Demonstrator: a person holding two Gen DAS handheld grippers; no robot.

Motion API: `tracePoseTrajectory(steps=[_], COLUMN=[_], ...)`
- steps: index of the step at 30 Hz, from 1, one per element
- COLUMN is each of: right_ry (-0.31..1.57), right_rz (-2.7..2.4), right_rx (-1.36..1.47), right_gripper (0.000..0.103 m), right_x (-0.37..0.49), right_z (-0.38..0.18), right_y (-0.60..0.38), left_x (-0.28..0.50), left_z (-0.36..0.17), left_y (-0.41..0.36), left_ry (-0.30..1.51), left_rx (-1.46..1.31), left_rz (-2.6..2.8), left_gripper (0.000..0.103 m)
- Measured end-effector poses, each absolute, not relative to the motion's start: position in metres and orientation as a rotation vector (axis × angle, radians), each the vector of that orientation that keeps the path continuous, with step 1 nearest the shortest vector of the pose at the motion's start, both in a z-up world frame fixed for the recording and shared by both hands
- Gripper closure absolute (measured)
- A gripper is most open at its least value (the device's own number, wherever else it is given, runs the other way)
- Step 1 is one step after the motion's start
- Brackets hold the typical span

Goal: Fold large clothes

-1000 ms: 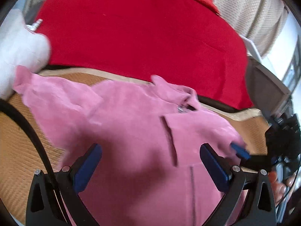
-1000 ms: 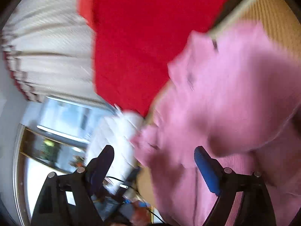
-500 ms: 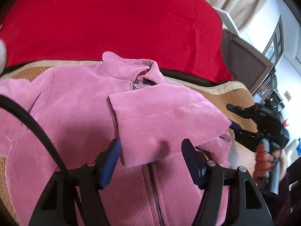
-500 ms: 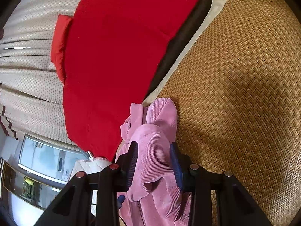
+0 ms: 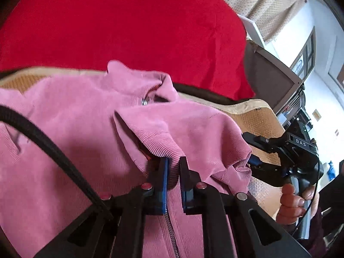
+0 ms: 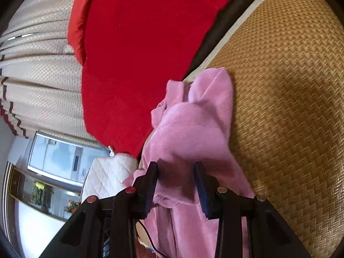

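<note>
left wrist view: left gripper [image 5: 173, 163], jaws closing, nearly together, with a ridge of the pink corduroy jacket [image 5: 71, 142] caught between the blue pads [image 5: 165, 182] just above the zipper [image 5: 171, 232]. jacket lay spread on the woven mat [image 5: 261, 120], collar at the far side, one sleeve folded across the chest. black cable [image 5: 51, 150] crossed the near left. right gripper [image 5: 250, 161] at the right edge of the jacket, held by a hand [image 5: 293, 204], its tips at the bunched sleeve end. red blanket [image 5: 129, 28] lay beyond the mat.

right wrist view: right gripper [image 6: 175, 172], jaws partly closed, pinching a thick bunch of the pink jacket [image 6: 193, 133] between them. fabric rose in a fold past the fingertips. woven mat [image 6: 290, 107] to the right; red blanket [image 6: 139, 43] and curtain [image 6: 38, 75] far left; white quilted item [image 6: 103, 176] near left.
</note>
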State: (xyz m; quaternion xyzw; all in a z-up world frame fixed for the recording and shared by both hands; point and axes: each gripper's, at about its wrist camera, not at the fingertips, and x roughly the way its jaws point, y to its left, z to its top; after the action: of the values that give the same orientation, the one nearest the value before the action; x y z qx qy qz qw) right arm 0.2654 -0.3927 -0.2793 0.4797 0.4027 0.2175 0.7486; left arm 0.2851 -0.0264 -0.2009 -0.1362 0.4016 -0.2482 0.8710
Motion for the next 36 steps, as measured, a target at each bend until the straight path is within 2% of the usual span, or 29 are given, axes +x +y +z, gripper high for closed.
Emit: tracePoseTrajectory(steps=[1, 3, 4, 5, 7, 9, 10, 11, 14, 21, 25, 27, 28, 29, 31, 34, 36], right_ry=[0.876, 0.876, 0.879, 0.884, 0.889, 0.892, 0.891, 0.888, 0.881, 0.828, 0.805, 0.82, 0.829, 0.836, 0.848, 0.842, 0.833], right_rz=[0.478, 0.479, 0.478, 0.477, 0.475, 0.489, 0.497, 0.504, 0.527, 0.544, 0.519, 0.51, 0.503, 0.499, 0.489, 0.483, 0.478], right_rx=[1.046, 1.044, 1.046, 1.045, 1.036, 1.037, 1.039, 1.042, 1.052, 1.083, 1.082, 1.089, 1.084, 1.079, 1.067, 1.056, 1.053], right_gripper=[0.065, 0.065, 0.065, 0.065, 0.065, 0.065, 0.065, 0.065, 0.065, 0.064, 0.063, 0.063, 0.063, 0.063, 0.063, 0.063, 0.063], right_x=[0.264, 0.264, 0.264, 0.265, 0.265, 0.266, 0.265, 0.264, 0.263, 0.259, 0.259, 0.26, 0.26, 0.26, 0.261, 0.26, 0.259], right_z=[-0.279, -0.279, -0.28, -0.281, -0.282, -0.281, -0.279, -0.278, -0.275, -0.266, -0.264, -0.268, -0.27, -0.271, -0.273, -0.271, -0.27], right_y=[-0.393, -0.392, -0.392, -0.39, -0.388, -0.387, -0.388, -0.388, -0.388, -0.398, -0.403, -0.402, -0.401, -0.4, -0.397, -0.398, -0.401], left_x=[0.284, 0.286, 0.287, 0.288, 0.29, 0.289, 0.291, 0.293, 0.292, 0.269, 0.276, 0.282, 0.284, 0.284, 0.285, 0.289, 0.291], left_z=[-0.199, -0.201, -0.203, -0.205, -0.21, -0.213, -0.216, -0.22, -0.218, -0.18, -0.191, -0.198, -0.201, -0.203, -0.206, -0.213, -0.219], left_y=[-0.026, -0.026, -0.026, -0.027, -0.031, -0.034, -0.038, -0.042, -0.044, -0.014, -0.003, -0.005, -0.007, -0.009, -0.017, -0.03, -0.035], left_ry=[0.84, 0.847, 0.853, 0.858, 0.866, 0.863, 0.878, 0.896, 0.891, 0.711, 0.794, 0.847, 0.863, 0.872, 0.881, 0.897, 0.905], left_rx=[-0.284, -0.262, -0.252, -0.243, -0.255, -0.254, -0.239, -0.223, -0.202, -0.236, -0.251, -0.251, -0.252, -0.253, -0.259, -0.28, -0.31], left_rz=[-0.511, -0.464, -0.449, -0.431, -0.458, -0.496, -0.498, -0.497, -0.475, -0.482, -0.452, -0.448, -0.454, -0.462, -0.483, -0.53, -0.542], left_gripper=[0.09, 0.069, 0.05, 0.047, 0.048, 0.071, 0.09, 0.099, 0.102, 0.103, 0.103, 0.096, 0.085, 0.065, 0.044, 0.044, 0.063])
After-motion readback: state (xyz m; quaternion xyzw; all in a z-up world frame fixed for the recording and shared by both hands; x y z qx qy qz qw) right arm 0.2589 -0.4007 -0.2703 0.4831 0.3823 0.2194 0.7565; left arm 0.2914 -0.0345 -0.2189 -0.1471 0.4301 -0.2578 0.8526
